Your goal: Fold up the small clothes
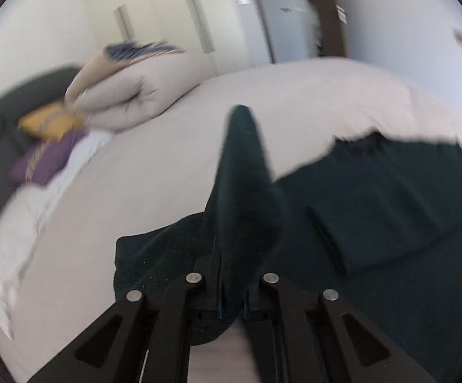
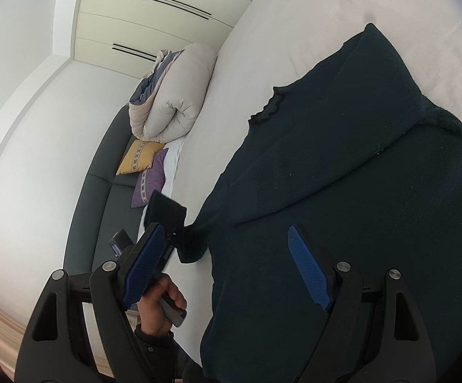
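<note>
White bed (image 2: 310,16): my dark green sweater (image 2: 342,191) lies part-folded, frilly collar up. Left gripper (image 1: 231,290) fingers pinch a lifted sleeve (image 1: 243,172); right gripper (image 2: 231,265) fingers spread.

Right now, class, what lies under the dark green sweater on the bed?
The dark green sweater lies spread on the white bed sheet, which shows all around it. Its right sleeve is folded over the body. Whatever lies beneath the fabric itself is covered and cannot be seen.

left gripper (image 1: 231,290): low centre of left wrist view, jaws closed on dark cloth
right gripper (image 2: 227,268): bottom of right wrist view, jaws wide apart
left hand (image 2: 160,303): lower left, gripping handle
</note>
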`<action>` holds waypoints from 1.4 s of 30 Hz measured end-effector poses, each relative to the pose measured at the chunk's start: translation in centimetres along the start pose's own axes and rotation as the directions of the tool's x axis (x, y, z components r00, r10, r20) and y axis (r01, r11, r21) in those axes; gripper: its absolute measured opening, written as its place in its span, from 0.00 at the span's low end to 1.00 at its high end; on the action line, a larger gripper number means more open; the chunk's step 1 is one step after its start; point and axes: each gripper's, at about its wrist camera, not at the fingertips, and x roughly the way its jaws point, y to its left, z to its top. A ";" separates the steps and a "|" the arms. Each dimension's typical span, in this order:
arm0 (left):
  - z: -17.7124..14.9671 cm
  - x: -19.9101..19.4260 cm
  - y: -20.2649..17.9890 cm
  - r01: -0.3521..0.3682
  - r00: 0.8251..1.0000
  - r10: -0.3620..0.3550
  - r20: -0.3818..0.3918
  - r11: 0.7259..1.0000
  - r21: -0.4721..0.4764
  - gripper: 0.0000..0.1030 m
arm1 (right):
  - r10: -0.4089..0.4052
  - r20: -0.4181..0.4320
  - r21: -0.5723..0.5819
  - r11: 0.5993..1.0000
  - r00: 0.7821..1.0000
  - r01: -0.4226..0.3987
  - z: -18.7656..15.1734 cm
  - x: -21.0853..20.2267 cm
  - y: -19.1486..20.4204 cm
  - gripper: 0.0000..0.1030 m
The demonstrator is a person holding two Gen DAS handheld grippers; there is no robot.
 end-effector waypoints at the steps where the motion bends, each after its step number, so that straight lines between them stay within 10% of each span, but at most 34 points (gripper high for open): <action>1: -0.6 0.2 -3.3 -0.028 1.000 0.027 0.012 0.994 0.109 0.08 | -0.022 -0.011 0.004 1.000 1.000 0.022 0.4 0.5 -0.4 0.78; 7: -4.6 1.3 -9.2 -0.113 0.993 0.113 0.017 0.947 0.302 0.08 | -0.057 -0.142 0.042 0.997 0.988 0.064 2.0 5.8 -2.7 0.76; 15: -5.8 0.1 -8.2 -0.097 0.995 0.082 0.065 0.956 0.276 0.13 | 0.142 -0.337 0.200 0.977 0.931 -0.076 1.6 17.1 -2.3 0.60; 25: -5.5 0.1 -5.7 -0.047 0.997 0.038 0.062 0.988 0.145 0.13 | 0.131 -0.454 0.305 0.952 0.881 0.016 -0.5 25.5 -2.7 0.55; 29: -5.5 -0.1 -5.4 -0.032 0.998 0.024 0.064 0.991 0.128 0.14 | 0.114 -0.474 0.278 0.960 0.873 0.025 -1.3 27.7 -2.8 0.19; 34: -5.3 -2.5 -2.4 0.077 0.993 -0.074 0.093 0.997 -0.025 0.71 | 0.015 -0.395 0.154 0.987 0.919 0.049 0.1 26.4 -1.5 0.07; 39: -6.3 -3.9 4.1 0.237 0.971 -0.218 0.094 0.923 -0.305 0.74 | -0.180 -0.288 -0.044 0.984 0.941 0.174 3.9 21.8 -0.3 0.06; 42: -7.2 -2.1 8.5 0.283 0.955 -0.292 0.054 0.837 -0.468 0.49 | -0.283 -0.221 -0.105 0.958 0.933 0.266 6.1 19.4 -0.7 0.06</action>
